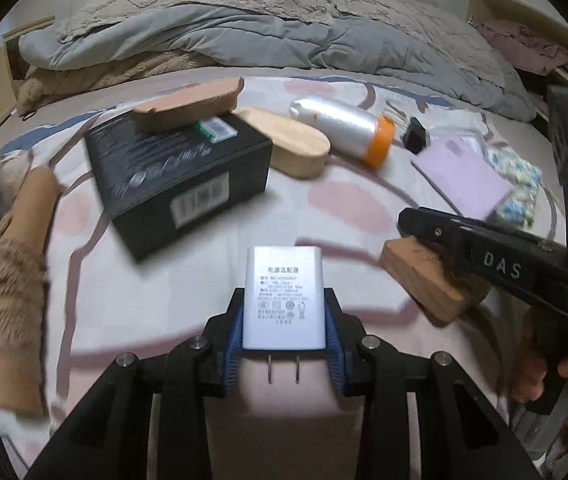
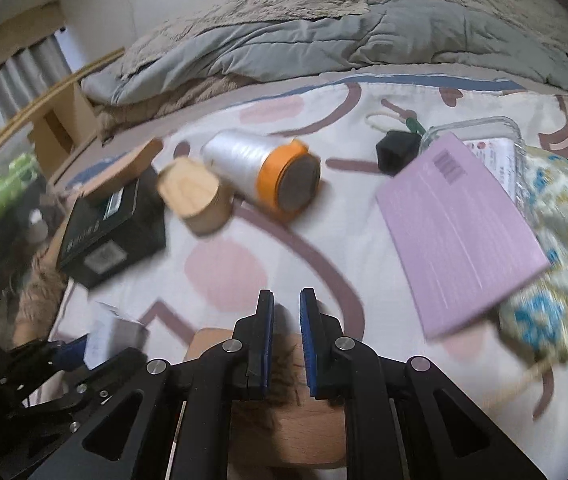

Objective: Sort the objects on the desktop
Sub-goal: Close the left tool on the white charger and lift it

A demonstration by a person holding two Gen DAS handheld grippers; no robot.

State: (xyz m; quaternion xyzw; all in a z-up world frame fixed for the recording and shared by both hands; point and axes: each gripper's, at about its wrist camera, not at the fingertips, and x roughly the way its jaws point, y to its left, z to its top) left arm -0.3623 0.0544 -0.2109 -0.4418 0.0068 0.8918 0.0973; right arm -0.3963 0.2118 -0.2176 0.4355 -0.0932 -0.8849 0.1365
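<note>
Charger: white plug adapter, hard smooth plastic, prob light, stiff, a bit slippery; two prongs point back toward the cam. Best hold is across the flat side faces, as it is now; avoid the prongs. It sits up off the sheet, in the left gripper, blue pads pressing both sides near its lower half. Jaws part-open, only as wide as the body, firm grip by the look of it.

Wood block: stiff, w/ a dark bristly patch on top, so maybe a brush. Prob light-ish, not fragile, wood gives decent friction. The right gripper has fingers nearly together; from its own cam the bristly patch lies betw the pads, so it seems to pinch there, block hanging below. Can't tell how secure.

Further out on the sheet: black box w/ a wood piece on top, oval wood box, silver roll w/ orange end, purple card, patterned pouch. Frames blurred.
</note>
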